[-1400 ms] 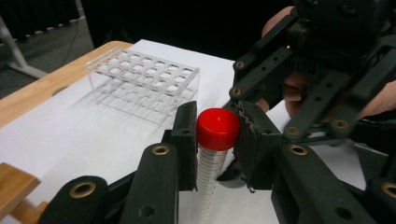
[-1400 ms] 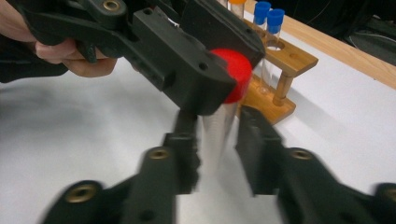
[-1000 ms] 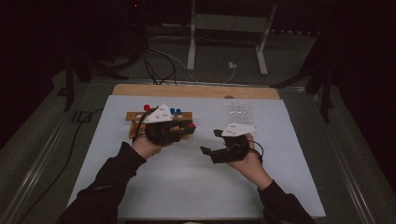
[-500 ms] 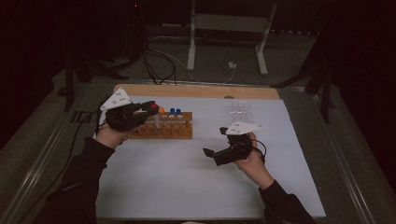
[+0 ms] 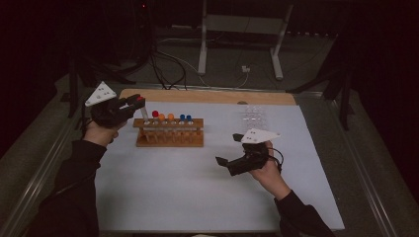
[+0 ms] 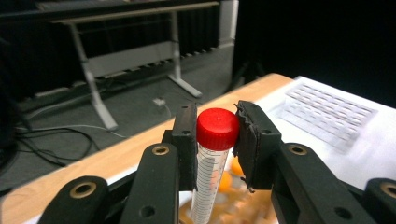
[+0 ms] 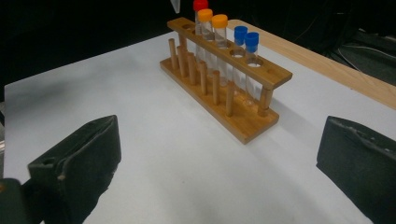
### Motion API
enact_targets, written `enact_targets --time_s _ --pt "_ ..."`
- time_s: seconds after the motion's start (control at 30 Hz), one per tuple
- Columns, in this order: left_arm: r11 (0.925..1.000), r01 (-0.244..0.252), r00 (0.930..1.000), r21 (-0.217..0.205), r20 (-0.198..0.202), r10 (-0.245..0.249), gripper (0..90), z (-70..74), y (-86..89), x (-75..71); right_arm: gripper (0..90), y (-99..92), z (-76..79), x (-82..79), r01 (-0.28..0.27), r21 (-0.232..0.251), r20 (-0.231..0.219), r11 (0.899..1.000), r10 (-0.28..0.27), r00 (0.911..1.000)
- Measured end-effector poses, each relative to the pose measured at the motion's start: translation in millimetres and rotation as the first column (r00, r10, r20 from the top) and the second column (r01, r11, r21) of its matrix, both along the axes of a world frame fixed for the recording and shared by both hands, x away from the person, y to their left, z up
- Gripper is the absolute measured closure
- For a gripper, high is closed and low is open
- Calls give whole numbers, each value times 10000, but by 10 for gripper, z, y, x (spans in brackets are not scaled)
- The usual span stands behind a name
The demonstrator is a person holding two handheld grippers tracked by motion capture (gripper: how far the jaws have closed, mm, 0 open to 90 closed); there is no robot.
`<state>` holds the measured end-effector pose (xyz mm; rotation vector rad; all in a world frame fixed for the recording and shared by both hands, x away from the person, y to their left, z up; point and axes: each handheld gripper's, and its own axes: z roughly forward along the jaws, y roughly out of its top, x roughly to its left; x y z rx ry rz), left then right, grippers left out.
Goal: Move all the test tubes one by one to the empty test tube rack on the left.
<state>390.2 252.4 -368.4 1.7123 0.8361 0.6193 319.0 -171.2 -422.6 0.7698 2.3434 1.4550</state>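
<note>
Red-capped tube (image 6: 212, 154): hanging upright between the pads of the left gripper (image 6: 216, 140), clamped just under the cap, lifted clear of the wooden rack (image 5: 169, 132) and sitting just off its left end, over the table's (image 5: 197, 192) white cover.
Left gripper: closing tight on the red-capped tube, hovering beside the rack's left end, near the table's far left corner in the high view (image 5: 133, 104).
Wooden rack: standing on the white cover toward the far side, carrying another red-capped tube (image 7: 200, 14), two orange-capped tubes (image 7: 213, 25) and two blue-capped tubes (image 7: 246, 39); end hole nearest the left gripper showing empty in the right gripper view.
Right gripper (image 5: 228, 149): jaws having just been opening, now standing wide apart with nothing between them, pointing toward the rack from its near right side, well apart from it.
Clear plastic tray (image 5: 254, 117): lying to the right of the rack, near the wooden strip (image 5: 207, 96) at the far edge.
</note>
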Motion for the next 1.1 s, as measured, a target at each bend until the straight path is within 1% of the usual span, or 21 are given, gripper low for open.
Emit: enact_targets --time_s 0.13,0.17,0.23,0.3,0.37,0.4,0.47,0.5,0.57,0.7,0.73,0.8,0.87,0.9,1.0,1.03,1.1 --pt "9994 -358 9993 30 -91 358 715 -121 18 90 0 5 -4 -6 -88 -70 14 9999 88 10000" --pt "9993 -379 9992 -27 -148 378 715 -167 14 110 0 7 -4 -7 -75 -134 65 9999 76 9999" --pt "9989 -477 9987 35 -187 478 715 -238 5 131 0 1 -1 -8 -116 -86 43 9999 116 9999" --pt "9986 -521 9981 -8 -328 521 715 -300 2 152 0 -3 4 -10 -93 -113 70 9999 94 9999" --pt "9980 -618 9972 154 -404 623 715 -368 -6 169 0 -8 4 -9 -131 -53 15 9999 131 9999" --pt "9981 -606 9969 115 -488 611 715 -401 -4 179 0 -8 3 -10 -141 -69 11 9999 141 9999" --pt "9976 -677 9960 172 -582 685 714 -464 -8 190 0 -4 2 -13 -161 -91 35 9998 161 9999" --pt "9977 -673 9954 104 -677 679 714 -504 -5 196 0 -4 2 -14 -178 -61 23 9998 178 9998" --pt "9971 -746 9944 116 -748 753 715 -572 -8 201 0 -3 3 -12 -197 -50 15 9998 197 9998" --pt "9967 -817 9912 37 -1037 816 714 -708 -9 215 0 -7 6 -15 -222 -29 -8 9997 222 9998" --pt "9966 -824 9909 92 -1063 829 714 -733 -10 217 0 -9 7 -14 -238 -12 -2 9997 238 9997" --pt "9964 -843 9898 18 -1154 839 714 -774 -8 224 0 -12 10 -14 -256 -5 1 9997 256 9997" --pt "9960 -888 9893 62 -1159 890 714 -802 -10 226 0 -15 11 -13 -269 12 4 9996 269 9996" --pt "9960 -892 9889 15 -1195 887 714 -815 -10 226 0 -15 12 -14 -276 9 0 9996 276 9996" --pt "9962 -862 9878 109 -1296 869 713 -854 -21 229 0 -16 9 -14 -301 -13 -3 9995 301 9995" --pt "9960 -894 9878 22 -1278 889 713 -863 -20 225 0 -16 9 -14 -284 -20 -7 9996 284 9996" --pt "9960 -888 9881 5 -1259 882 712 -866 -14 222 0 -16 8 -13 -284 -20 -18 9996 284 9996"
